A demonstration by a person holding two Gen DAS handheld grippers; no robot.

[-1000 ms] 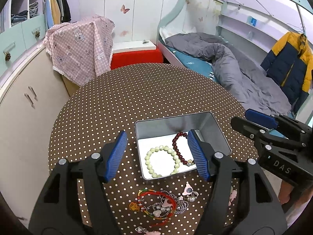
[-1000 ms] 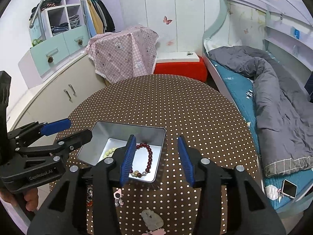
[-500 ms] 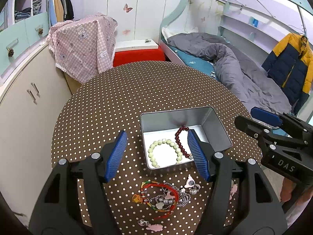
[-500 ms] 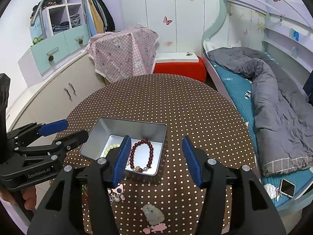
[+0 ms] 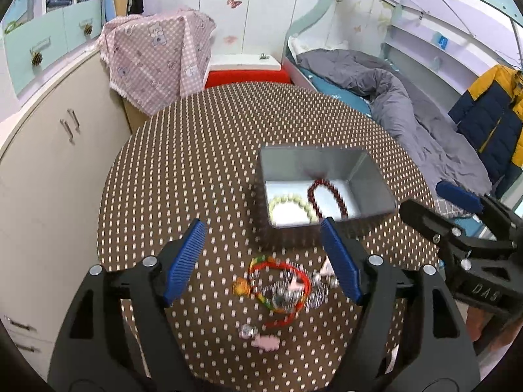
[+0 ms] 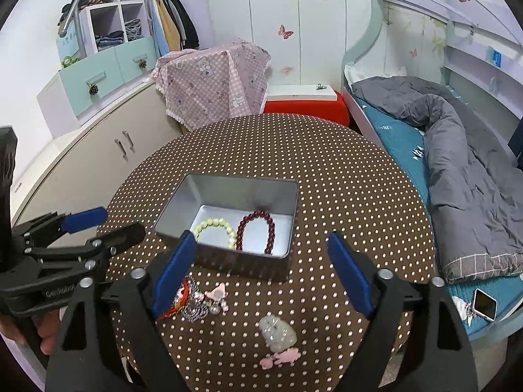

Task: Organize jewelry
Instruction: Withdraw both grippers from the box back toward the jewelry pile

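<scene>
Hovering left gripper (image 5: pixel 263 254), right gripper (image 6: pixel 261 269), jaws spread, tin (image 6: pixel 228 261) near edge ahead

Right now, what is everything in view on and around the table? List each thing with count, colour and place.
tin box: 1, silver, open, on the table
pale bead bracelet: 1, cream-green, inside the tin, left
dark bead bracelet: 1, dark red, inside the tin, right
tangled jewelry pile: 1 heap, red cord and silvery pieces, on the table in front of the tin
stone pendant: 1, pale grey-green, on the table at the near edge
table: 1, round, brown with white dots
phone: 1, on the bed edge, right
left gripper: open, empty, above the pile
right gripper: open, empty, above the tin's near wall
</scene>
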